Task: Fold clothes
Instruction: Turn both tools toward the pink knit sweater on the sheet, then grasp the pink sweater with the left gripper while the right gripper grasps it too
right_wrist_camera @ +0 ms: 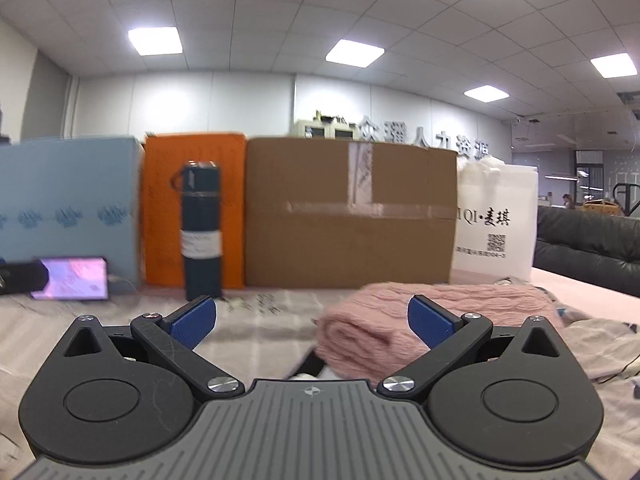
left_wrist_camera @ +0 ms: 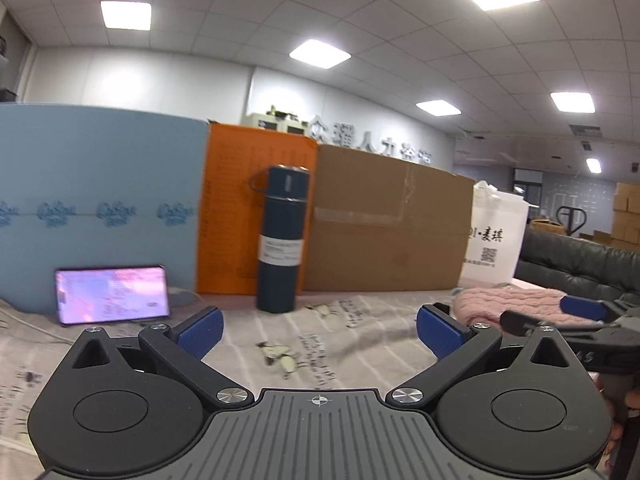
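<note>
both grippers (left_wrist_camera: 319, 330) (right_wrist_camera: 312, 322) wide apart, pale garment (right_wrist_camera: 600, 344) in right view only

The near end of the pink sweater (right_wrist_camera: 420, 320) is hidden behind the right gripper (right_wrist_camera: 312, 320), and in the left wrist view its right part is covered by that same gripper. The print on the bottle's label (left_wrist_camera: 281, 251) and the picture on the phone (left_wrist_camera: 112, 294) are too blurred to be read, and in the right wrist view the phone's left end is hidden by a dark finger of the other gripper. The blue board (left_wrist_camera: 96, 200) is cut off by the left edge, and the black sofa (right_wrist_camera: 592, 240) by the right edge.
</note>
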Motion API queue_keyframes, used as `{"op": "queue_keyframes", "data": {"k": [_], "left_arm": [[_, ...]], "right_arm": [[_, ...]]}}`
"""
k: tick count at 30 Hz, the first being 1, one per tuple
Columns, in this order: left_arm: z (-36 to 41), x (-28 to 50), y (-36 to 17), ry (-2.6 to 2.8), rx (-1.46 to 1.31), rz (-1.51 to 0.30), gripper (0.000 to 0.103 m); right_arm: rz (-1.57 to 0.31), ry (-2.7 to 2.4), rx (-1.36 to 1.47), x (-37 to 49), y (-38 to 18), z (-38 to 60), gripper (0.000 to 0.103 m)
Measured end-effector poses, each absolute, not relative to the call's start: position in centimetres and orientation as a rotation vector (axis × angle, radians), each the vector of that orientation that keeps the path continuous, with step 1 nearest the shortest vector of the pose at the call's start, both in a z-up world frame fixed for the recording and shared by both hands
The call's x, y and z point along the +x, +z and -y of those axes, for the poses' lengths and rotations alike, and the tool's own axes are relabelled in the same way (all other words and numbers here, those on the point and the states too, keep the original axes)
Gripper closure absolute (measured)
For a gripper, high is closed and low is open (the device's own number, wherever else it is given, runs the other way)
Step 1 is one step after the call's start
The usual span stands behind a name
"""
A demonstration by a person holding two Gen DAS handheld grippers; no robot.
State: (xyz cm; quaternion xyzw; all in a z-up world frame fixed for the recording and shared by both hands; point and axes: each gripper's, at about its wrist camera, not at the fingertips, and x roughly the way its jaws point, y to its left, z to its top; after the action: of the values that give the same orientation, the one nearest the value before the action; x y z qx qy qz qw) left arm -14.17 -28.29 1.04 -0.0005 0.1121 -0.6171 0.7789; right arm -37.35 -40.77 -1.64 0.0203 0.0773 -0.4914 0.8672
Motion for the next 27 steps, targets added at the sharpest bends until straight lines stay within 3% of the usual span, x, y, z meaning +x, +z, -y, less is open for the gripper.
{"op": "queue_keyframes", "data": {"k": [8,11,16,18,24,27], "left_arm": [[32.8,-14.5,0.0,-1.4,-0.019,-0.367,0.0],[34.4,-14.9,-0.2,-1.427,-0.019,-0.395,0.0],[37.3,-15.8,-0.2,-1.478,-0.031,-0.454,0.0],[38.6,-16.6,-0.2,-1.509,-0.025,-0.465,0.0],[43.5,-19.7,-0.1,-1.577,0.129,-0.432,0.02],[45.7,-21.2,-0.2,-1.614,0.222,-0.419,0.023]], "right_arm": [[-0.309,-1.148,0.116,-37.5,-3.0,48.0,0.001],[-0.377,-1.198,0.13,-37.6,-3.8,49.7,0.01],[-0.344,-1.225,0.208,-39.6,-3.9,50.7,0.066],[-0.302,-1.233,0.229,-40.7,-3.6,50.5,0.081],[-0.072,-1.285,0.318,-45.9,-1.4,49.2,0.082],[0.009,-1.345,0.321,-48.7,-0.5,48.8,0.082]]}}
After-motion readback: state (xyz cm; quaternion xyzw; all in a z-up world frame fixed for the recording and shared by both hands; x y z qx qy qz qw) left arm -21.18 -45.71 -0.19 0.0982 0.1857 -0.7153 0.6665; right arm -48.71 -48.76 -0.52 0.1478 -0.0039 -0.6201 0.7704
